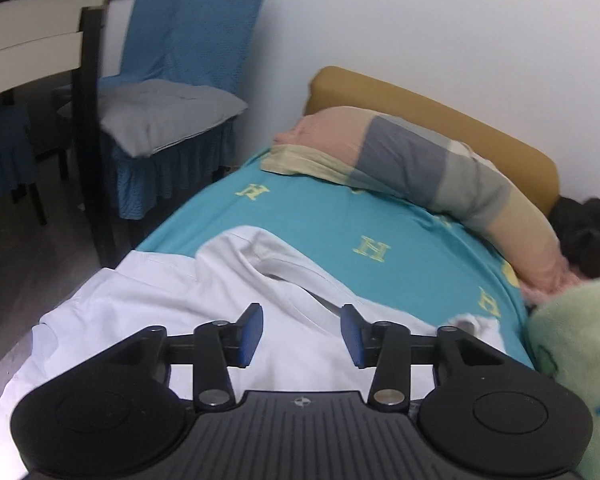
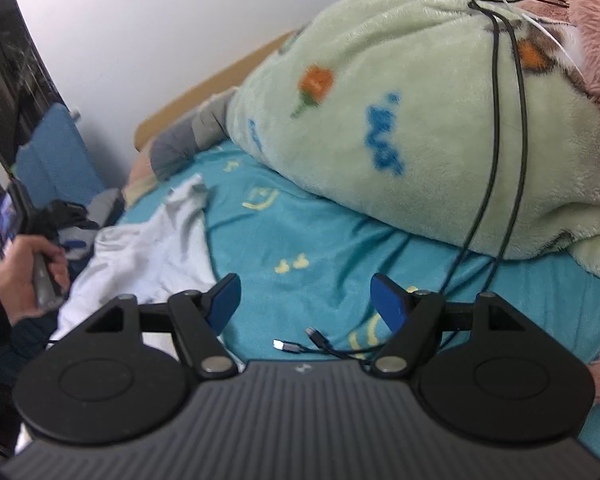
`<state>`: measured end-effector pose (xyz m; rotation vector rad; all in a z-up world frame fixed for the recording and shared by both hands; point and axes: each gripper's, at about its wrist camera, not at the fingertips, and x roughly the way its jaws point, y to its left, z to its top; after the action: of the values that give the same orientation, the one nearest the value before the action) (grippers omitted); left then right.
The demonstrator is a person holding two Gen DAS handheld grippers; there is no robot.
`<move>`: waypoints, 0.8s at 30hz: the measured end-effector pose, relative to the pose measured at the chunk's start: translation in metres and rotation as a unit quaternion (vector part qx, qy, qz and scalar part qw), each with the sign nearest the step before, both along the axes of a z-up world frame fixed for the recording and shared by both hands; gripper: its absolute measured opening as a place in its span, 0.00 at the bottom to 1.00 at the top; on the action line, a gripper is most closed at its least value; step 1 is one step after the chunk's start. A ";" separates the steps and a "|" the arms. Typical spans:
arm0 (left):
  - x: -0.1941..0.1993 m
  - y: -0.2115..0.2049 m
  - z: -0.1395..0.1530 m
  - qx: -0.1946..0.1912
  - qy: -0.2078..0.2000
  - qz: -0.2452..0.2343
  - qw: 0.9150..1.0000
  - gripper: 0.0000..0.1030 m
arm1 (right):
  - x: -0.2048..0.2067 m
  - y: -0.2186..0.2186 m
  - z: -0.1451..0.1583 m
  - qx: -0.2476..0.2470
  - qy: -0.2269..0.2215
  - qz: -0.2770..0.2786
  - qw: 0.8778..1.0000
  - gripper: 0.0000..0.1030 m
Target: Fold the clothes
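Lying rumpled on the teal bedsheet, the white garment sat beneath the left gripper, jaws apart and empty. The right gripper was likewise open, holding nothing.

White garment, teal bedsheet with yellow letters, pale green blanket with orange flowers, blue marks
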<state>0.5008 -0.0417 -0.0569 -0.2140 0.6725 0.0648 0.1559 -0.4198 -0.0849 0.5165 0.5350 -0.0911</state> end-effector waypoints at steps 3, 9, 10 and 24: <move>-0.036 -0.016 0.014 0.005 0.004 -0.038 0.999 0.49 | -0.001 0.000 0.002 0.014 -0.012 0.013 1.000 0.72; -0.149 -0.042 0.036 0.022 0.019 -0.103 0.994 0.54 | -0.005 0.000 0.003 0.032 -0.019 0.045 0.998 0.72; -0.172 -0.041 0.037 0.016 0.023 -0.108 0.994 0.54 | -0.007 -0.002 0.003 0.038 -0.019 0.049 0.998 0.72; -0.381 0.045 0.002 -0.078 0.061 -0.184 0.978 0.61 | -0.053 -0.024 -0.002 0.014 0.113 0.034 0.993 0.73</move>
<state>0.1202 0.0030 -0.0549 -0.2345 0.8313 -0.3328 0.1032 -0.4440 -0.0866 0.5171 0.7747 -0.0773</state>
